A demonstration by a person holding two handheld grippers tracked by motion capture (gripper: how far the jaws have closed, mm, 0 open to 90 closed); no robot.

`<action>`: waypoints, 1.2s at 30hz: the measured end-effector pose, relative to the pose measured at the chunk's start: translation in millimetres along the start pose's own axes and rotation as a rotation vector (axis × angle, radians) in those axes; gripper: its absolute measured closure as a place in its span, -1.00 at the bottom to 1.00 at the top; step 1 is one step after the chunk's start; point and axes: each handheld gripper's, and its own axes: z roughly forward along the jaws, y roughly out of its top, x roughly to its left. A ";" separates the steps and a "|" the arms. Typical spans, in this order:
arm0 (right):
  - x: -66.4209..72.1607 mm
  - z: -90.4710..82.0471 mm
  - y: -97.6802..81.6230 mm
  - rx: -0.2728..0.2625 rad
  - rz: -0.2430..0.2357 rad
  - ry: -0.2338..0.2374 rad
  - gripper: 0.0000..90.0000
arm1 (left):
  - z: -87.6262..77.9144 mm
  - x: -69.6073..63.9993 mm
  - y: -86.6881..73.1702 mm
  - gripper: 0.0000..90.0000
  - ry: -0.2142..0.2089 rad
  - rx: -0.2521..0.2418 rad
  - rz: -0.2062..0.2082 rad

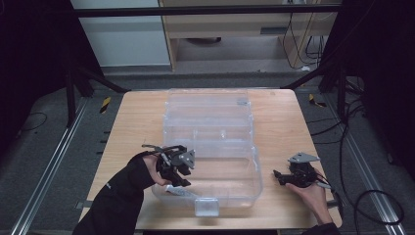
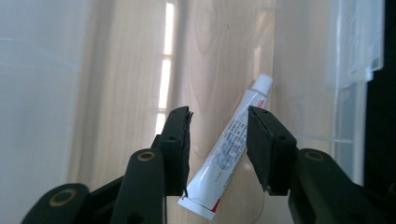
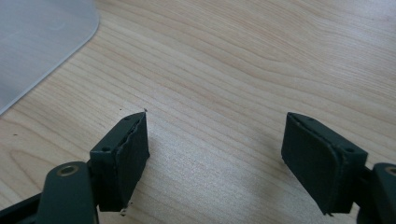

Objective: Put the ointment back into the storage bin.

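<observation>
A person sits at a wooden desk holding a gripper in each hand. From above, a clear plastic box with dividers lies open in the middle of the desk. The left gripper hangs over the box's near left corner, where a small white tube lies on the box floor. The left gripper view looks straight down along the jaws: the tube, white with grey lettering and a white cap, lies slanted on the clear floor between the two pads, cap pointing away. The jaws stand released, with a gap on either side of the tube and neither pad pressing on it. To the right, well apart from the box, the right gripper rests low over bare wood in the person's hand. The right gripper view shows its jaws spread wide with nothing between them, plain wood grain beneath, and a rounded corner of the clear box at the upper left.
</observation>
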 end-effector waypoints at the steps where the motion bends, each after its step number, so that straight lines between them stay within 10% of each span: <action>1: -0.2 0.0 0.0 -0.003 0.002 -0.001 -0.48 | -4.3 -0.3 -1.6 0.29 0.016 -0.028 -0.019; 16: -2.2 -1.0 -0.5 -0.009 0.030 0.006 -0.50 | -43.3 -5.0 -31.6 0.04 0.195 -0.286 -0.273; 22: -3.2 -1.5 -0.8 -0.015 0.037 0.004 -0.51 | -50.8 -11.0 -53.9 -0.01 0.328 -0.404 -0.412; 36: -4.3 -3.3 -1.4 -0.019 0.059 0.001 -0.56 | -59.1 -27.0 -109.8 -0.06 0.511 -0.536 -0.596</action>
